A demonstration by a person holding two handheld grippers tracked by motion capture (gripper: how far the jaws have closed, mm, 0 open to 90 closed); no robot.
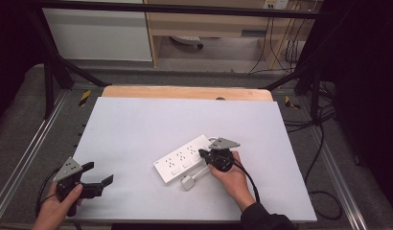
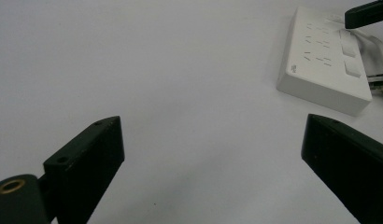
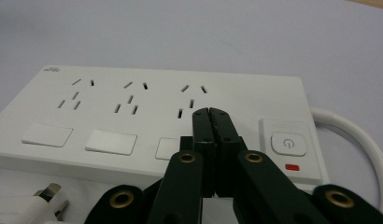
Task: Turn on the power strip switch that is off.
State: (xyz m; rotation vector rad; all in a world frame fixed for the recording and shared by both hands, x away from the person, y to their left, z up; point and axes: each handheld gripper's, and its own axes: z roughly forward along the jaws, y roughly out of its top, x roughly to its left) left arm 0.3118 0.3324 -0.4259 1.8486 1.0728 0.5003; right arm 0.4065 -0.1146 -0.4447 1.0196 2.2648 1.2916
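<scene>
A white power strip (image 1: pixel 181 158) lies slantwise near the middle of the table, with three socket groups, three rocker switches and a power button (image 3: pixel 287 142) above a red light (image 3: pixel 292 166). Its white cable (image 3: pixel 353 135) loops round to a plug (image 1: pixel 187 182) lying just in front of it. My right gripper (image 1: pixel 203 153) is shut with nothing between its jaws. Its tips (image 3: pixel 210 113) hang over the strip (image 3: pixel 133 107) beside the third switch; whether they touch it I cannot tell. My left gripper (image 1: pixel 99 173) stands open over bare table at the front left, and ahead of it (image 2: pixel 213 126) lies the strip (image 2: pixel 320 65).
The white tabletop (image 1: pixel 137 124) ends in a wooden strip (image 1: pixel 185 92) at the far edge. Metal frame rails run along both sides, and black cables (image 1: pixel 319 143) trail on the floor to the right. Bare table stretches between the left gripper and the strip.
</scene>
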